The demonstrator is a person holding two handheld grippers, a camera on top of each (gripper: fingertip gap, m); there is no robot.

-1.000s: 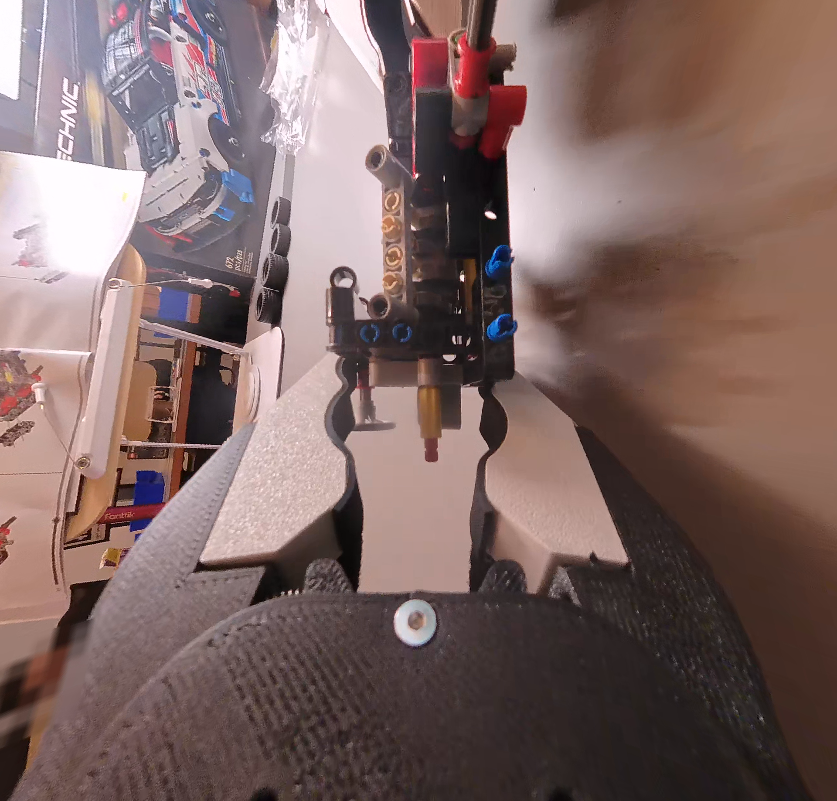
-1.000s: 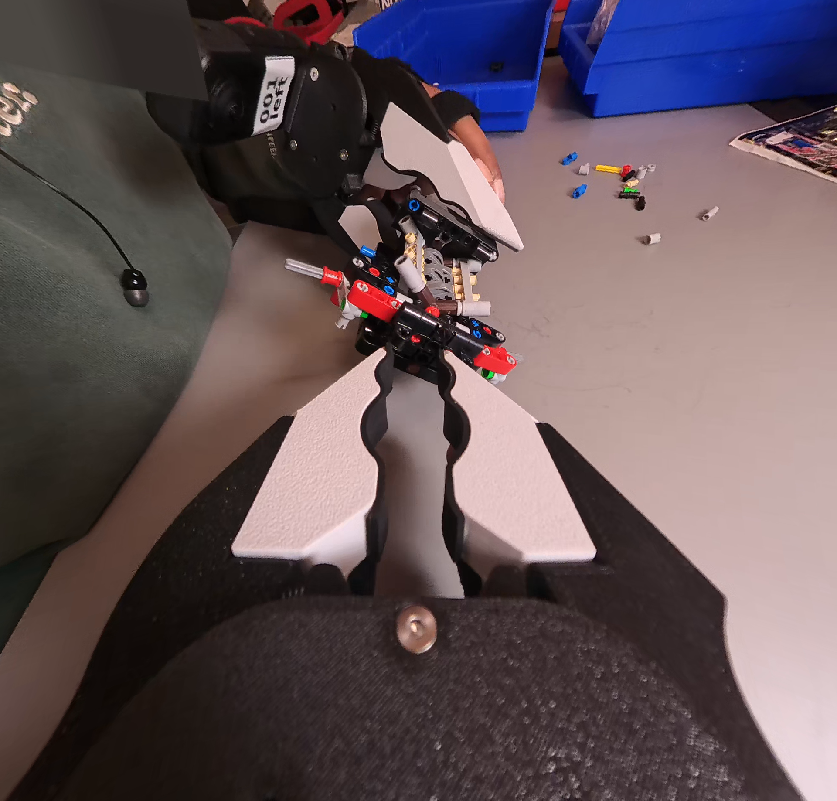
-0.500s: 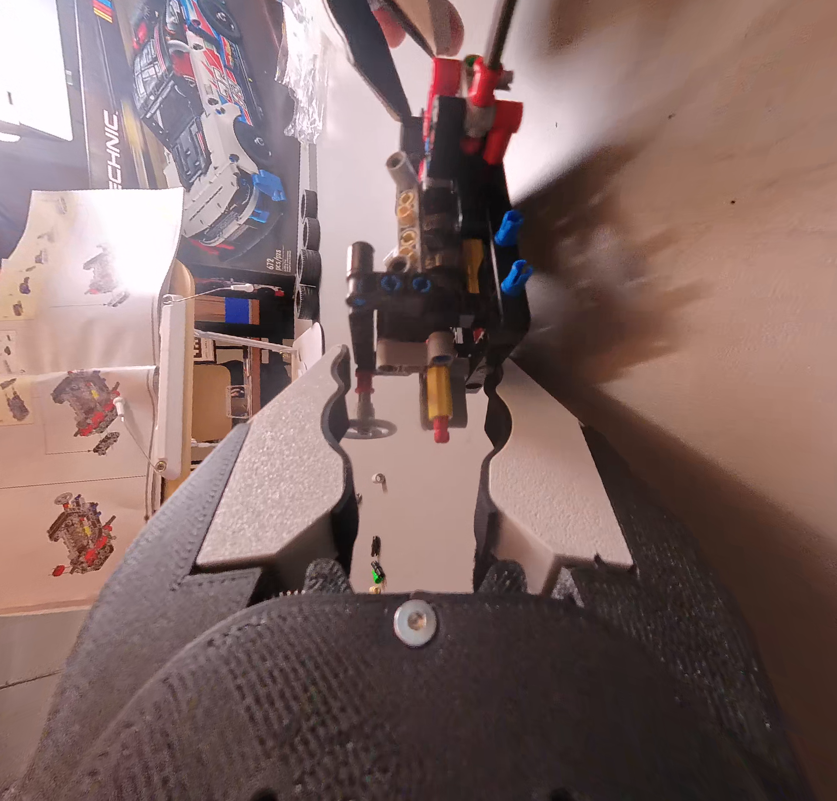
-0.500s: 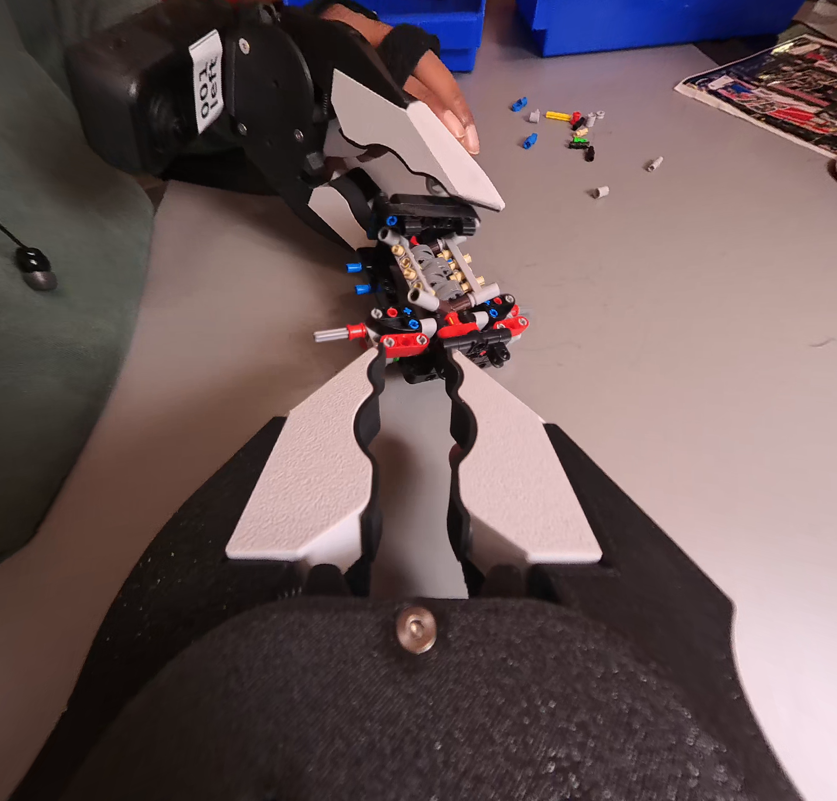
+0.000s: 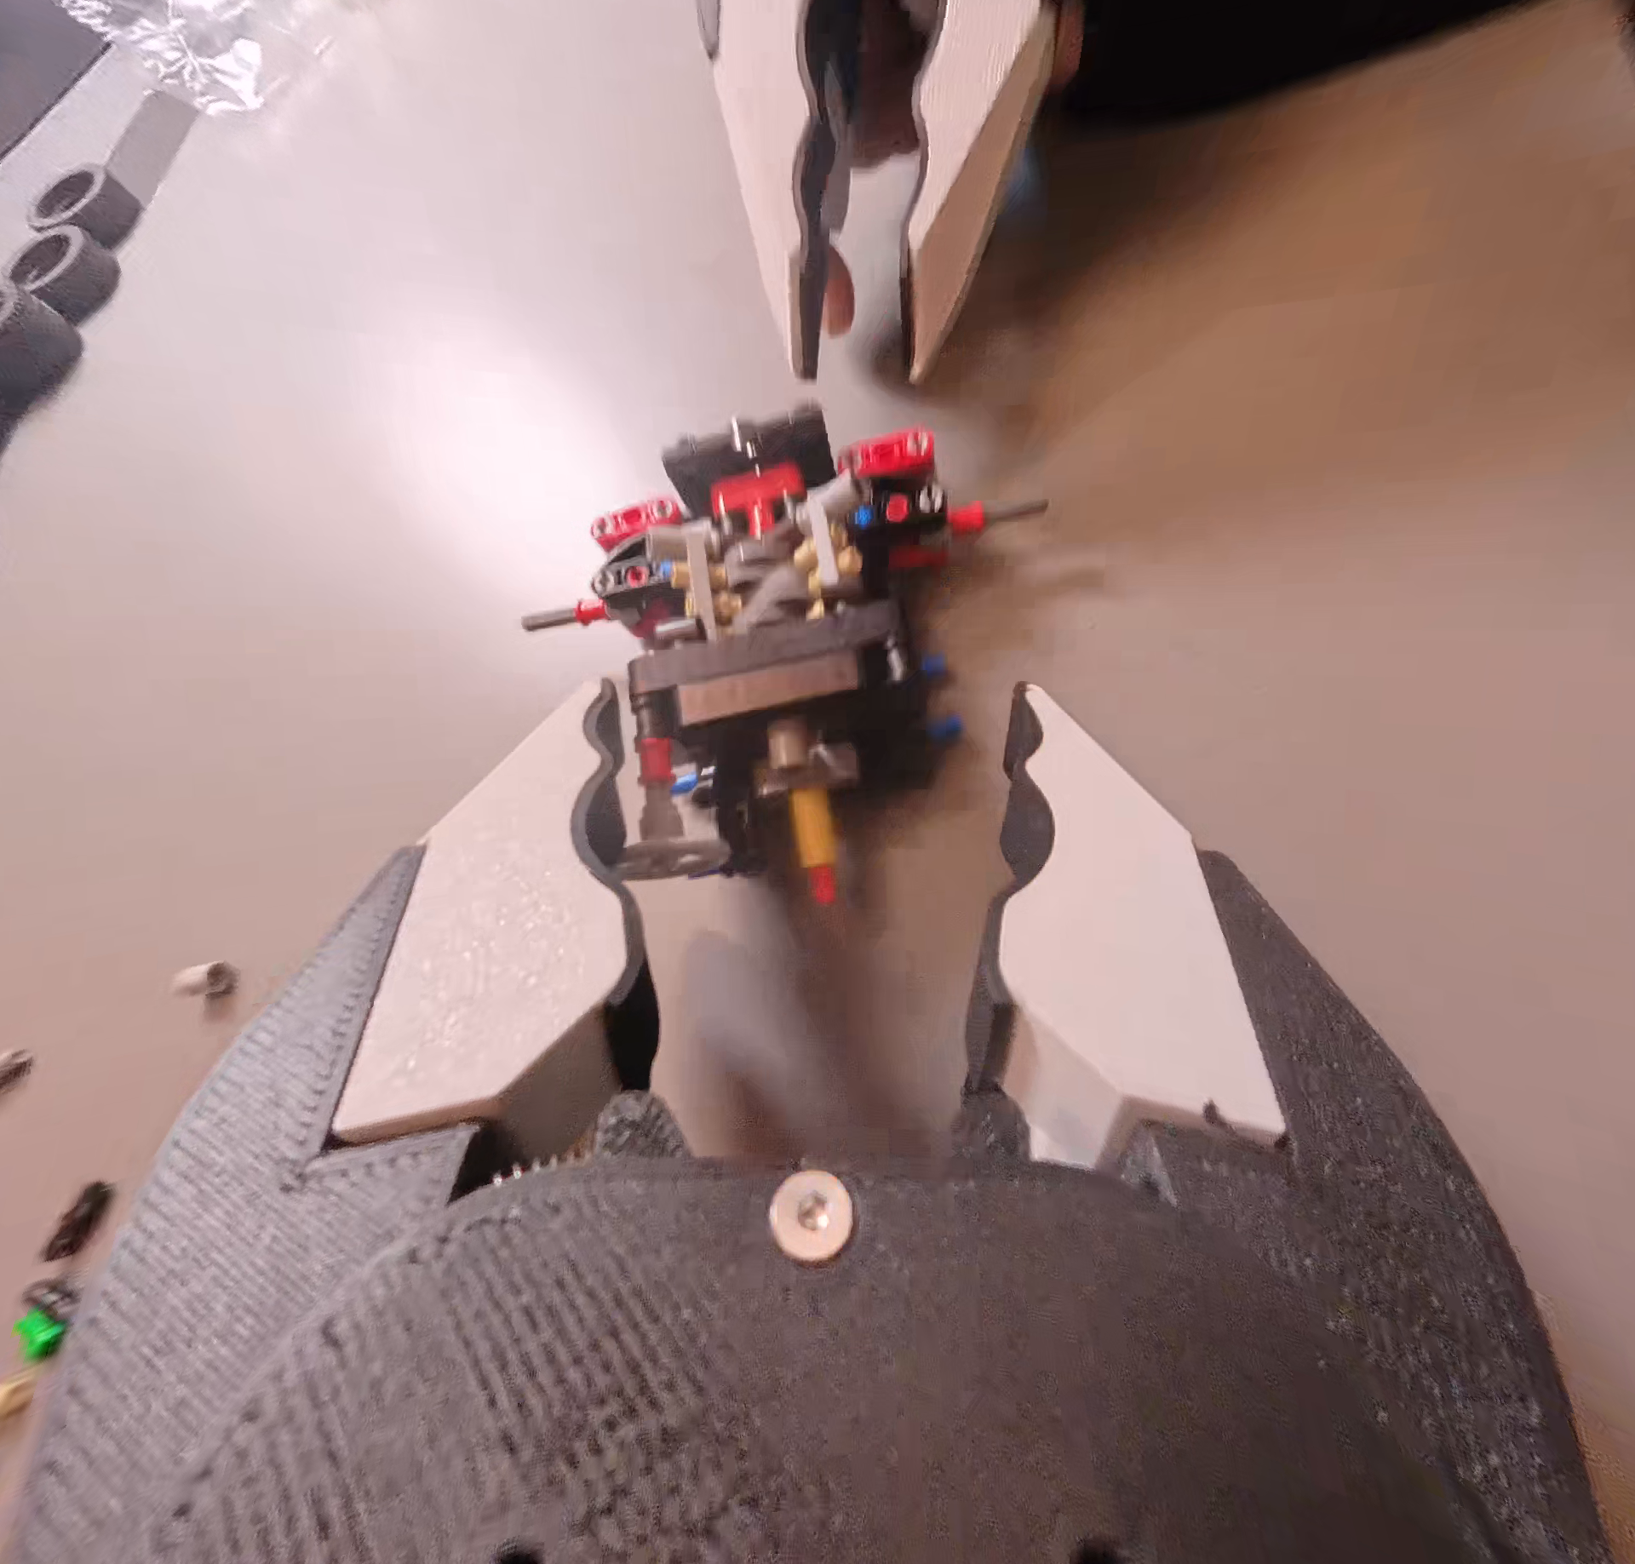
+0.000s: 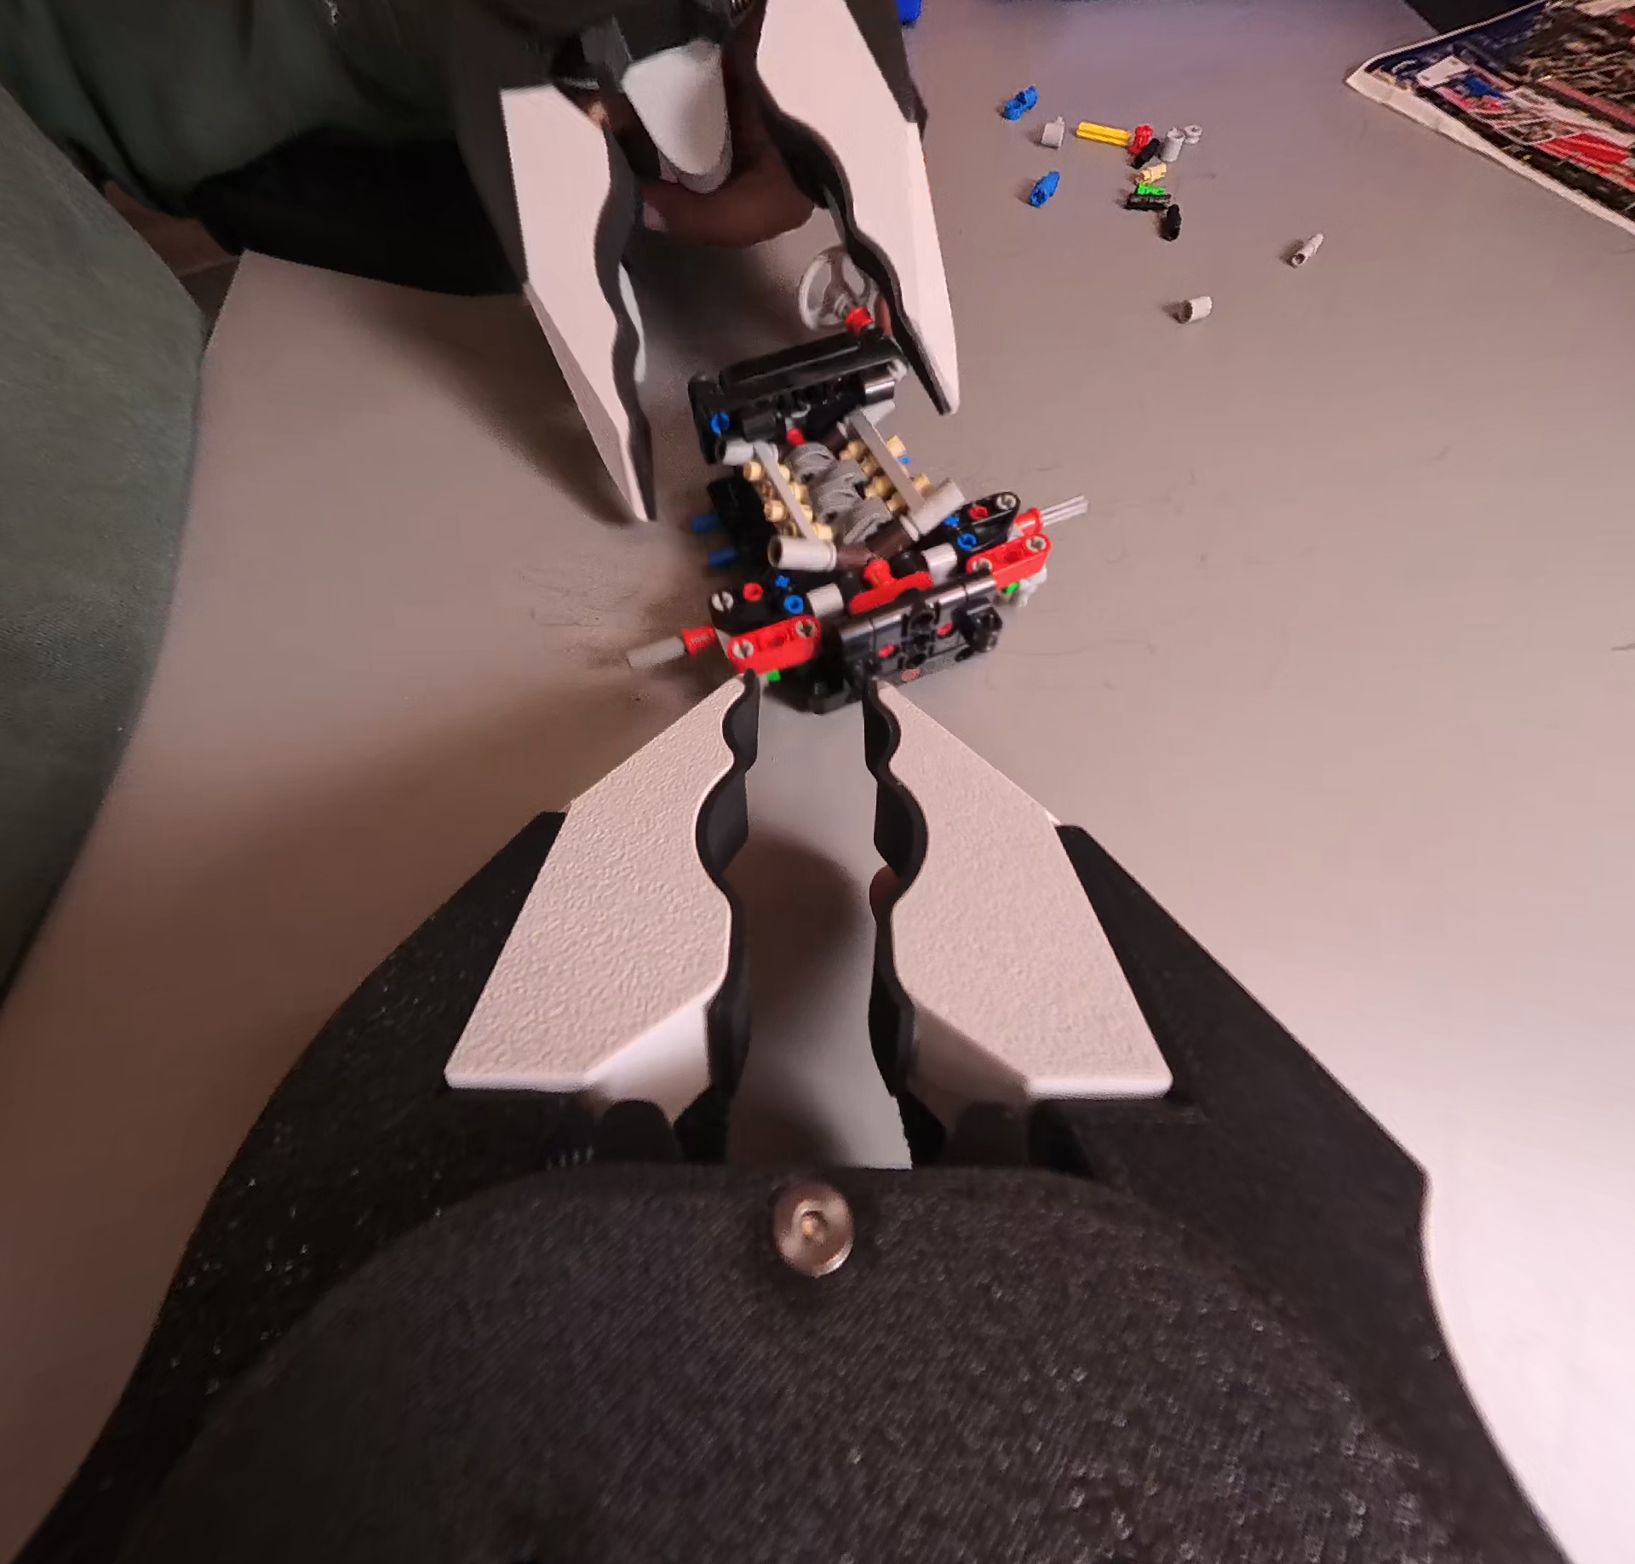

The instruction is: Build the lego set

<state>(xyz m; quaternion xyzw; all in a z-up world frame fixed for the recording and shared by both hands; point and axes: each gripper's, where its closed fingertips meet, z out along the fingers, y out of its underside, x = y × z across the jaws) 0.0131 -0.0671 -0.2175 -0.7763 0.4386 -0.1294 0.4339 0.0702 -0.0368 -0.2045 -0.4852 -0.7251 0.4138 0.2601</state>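
Lego chassis (image 6: 849, 540) lies on grey table (image 6: 1239, 725), long axis running between grippers; left gripper (image 5: 801, 699) spread wide astride its near end, right gripper (image 6: 809, 694) narrow, empty, tips at opposite end.

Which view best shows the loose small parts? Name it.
The right wrist view: the loose small parts lie sharp and unobstructed on the table. The left wrist view catches only a few, blurred at its left edge.
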